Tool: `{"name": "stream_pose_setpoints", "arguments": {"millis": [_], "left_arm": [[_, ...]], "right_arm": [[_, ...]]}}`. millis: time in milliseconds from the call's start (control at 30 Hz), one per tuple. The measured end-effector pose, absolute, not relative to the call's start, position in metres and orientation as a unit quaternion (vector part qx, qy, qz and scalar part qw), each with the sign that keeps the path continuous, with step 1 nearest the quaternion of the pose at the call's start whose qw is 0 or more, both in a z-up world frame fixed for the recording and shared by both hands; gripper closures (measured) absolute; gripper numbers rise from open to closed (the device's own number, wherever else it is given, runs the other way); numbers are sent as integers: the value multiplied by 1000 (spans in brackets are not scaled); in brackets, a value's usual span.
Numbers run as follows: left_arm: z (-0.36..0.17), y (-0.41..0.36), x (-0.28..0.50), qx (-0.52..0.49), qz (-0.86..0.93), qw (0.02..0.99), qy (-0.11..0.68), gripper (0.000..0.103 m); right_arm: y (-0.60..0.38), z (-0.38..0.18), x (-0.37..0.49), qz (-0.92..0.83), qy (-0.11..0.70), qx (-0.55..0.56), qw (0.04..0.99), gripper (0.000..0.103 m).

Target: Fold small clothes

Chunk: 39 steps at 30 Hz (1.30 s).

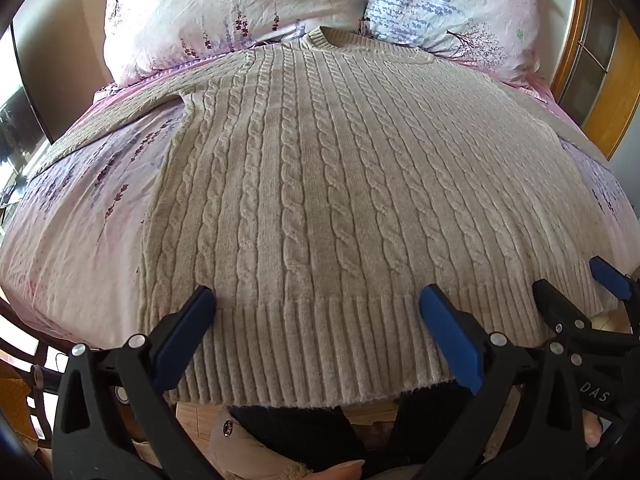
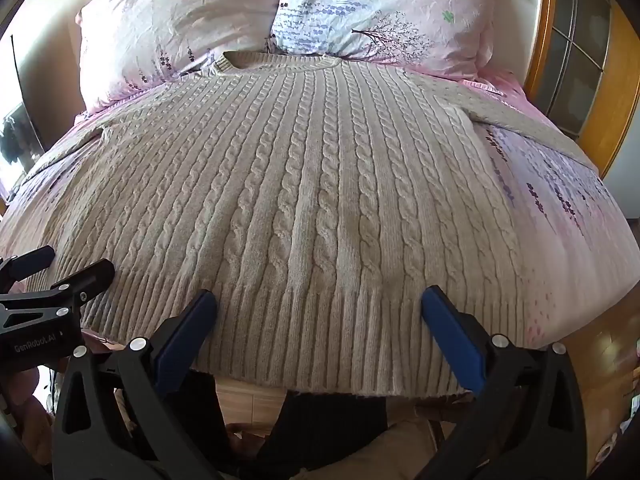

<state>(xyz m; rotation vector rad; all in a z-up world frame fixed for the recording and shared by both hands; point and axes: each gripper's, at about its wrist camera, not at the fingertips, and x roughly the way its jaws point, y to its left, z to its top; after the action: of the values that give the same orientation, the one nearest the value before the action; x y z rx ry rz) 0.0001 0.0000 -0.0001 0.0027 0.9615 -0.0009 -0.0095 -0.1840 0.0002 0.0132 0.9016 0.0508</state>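
Observation:
A cream cable-knit sweater [image 1: 320, 184] lies flat, front up, on the bed, collar toward the pillows and ribbed hem hanging over the near edge; it fills the right wrist view too [image 2: 304, 200]. Its sleeves spread out to both sides. My left gripper [image 1: 316, 300] is open, its blue-padded fingers wide apart just over the left part of the hem. My right gripper [image 2: 318, 300] is open over the right part of the hem. Each gripper shows in the other's view: the right one at the right edge [image 1: 576, 284], the left one at the left edge [image 2: 68, 268].
The bed has a pink floral sheet [image 1: 80, 216]. Two floral pillows [image 1: 224, 8] [image 1: 460, 4] lie at the head. A wooden cabinet with glass panes [image 2: 588, 52] stands at the right. A dark screen [image 1: 28, 80] is at the left. Wooden floor and the person's legs [image 1: 304, 432] are below.

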Motion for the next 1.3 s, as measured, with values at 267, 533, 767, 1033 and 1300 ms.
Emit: {"name": "stream_pose_setpoints", "arguments": {"millis": [267, 533, 767, 1033, 1300], "left_arm": [[0, 0, 0, 2, 0, 887, 462, 2], [0, 0, 0, 2, 0, 887, 462, 2], [0, 0, 0, 2, 0, 887, 462, 2], [0, 0, 0, 2, 0, 887, 462, 2], [0, 0, 0, 3, 0, 887, 462, 2]], "right_arm": [[-184, 0, -9, 25, 437, 6, 899, 1], [-184, 0, -9, 24, 438, 6, 898, 1], [-184, 0, -9, 24, 439, 6, 898, 1], [-184, 0, -8, 24, 440, 6, 898, 1], [-185, 0, -8, 24, 441, 6, 897, 1]]}}
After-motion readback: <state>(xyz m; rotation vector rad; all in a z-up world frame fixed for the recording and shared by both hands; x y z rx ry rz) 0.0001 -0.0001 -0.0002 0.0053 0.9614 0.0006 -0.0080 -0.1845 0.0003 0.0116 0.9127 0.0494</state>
